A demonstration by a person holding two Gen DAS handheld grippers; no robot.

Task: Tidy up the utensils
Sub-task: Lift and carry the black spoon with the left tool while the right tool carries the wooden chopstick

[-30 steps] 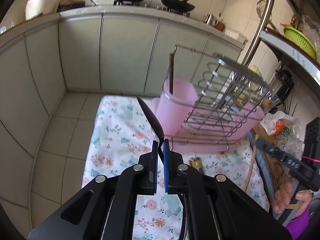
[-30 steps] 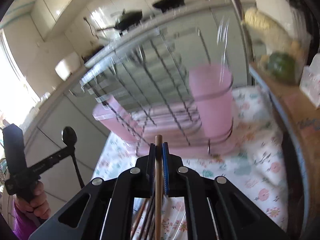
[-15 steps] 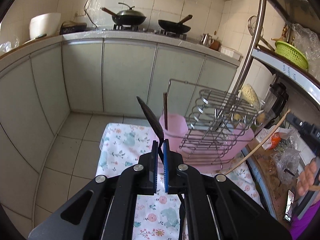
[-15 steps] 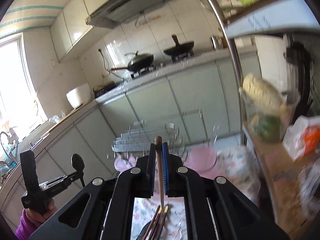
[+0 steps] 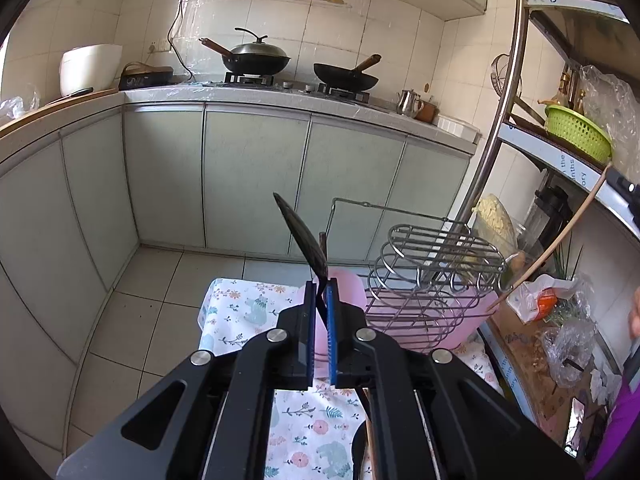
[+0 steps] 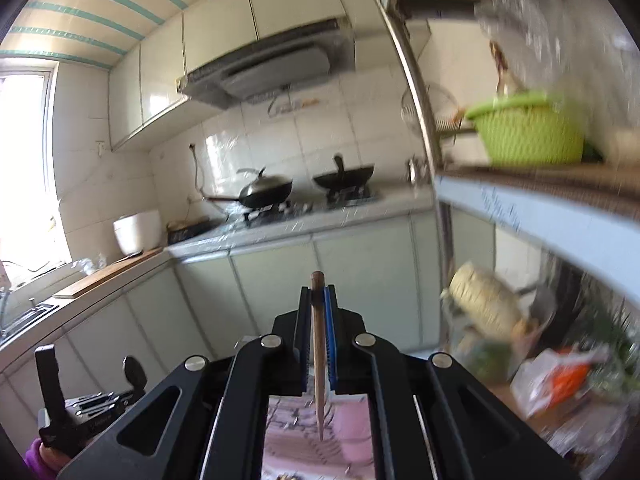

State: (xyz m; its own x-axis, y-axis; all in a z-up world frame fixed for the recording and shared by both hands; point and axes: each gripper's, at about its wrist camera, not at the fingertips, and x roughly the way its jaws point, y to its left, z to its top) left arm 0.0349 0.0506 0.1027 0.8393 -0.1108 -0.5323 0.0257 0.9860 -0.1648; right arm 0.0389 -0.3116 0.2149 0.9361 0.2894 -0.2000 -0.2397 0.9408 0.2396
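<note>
Left hand-held gripper gripping a black spoon, pink cup just behind it, right hand-held gripper clenching a wooden chopstick, pink drying rack lying below.

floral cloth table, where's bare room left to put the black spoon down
Bare cloth shows on the floral cloth at its far left corner, left of the pink cup, and in the near strip under the left gripper. The right side is crowded by the wire rack on its pink tray.
</note>
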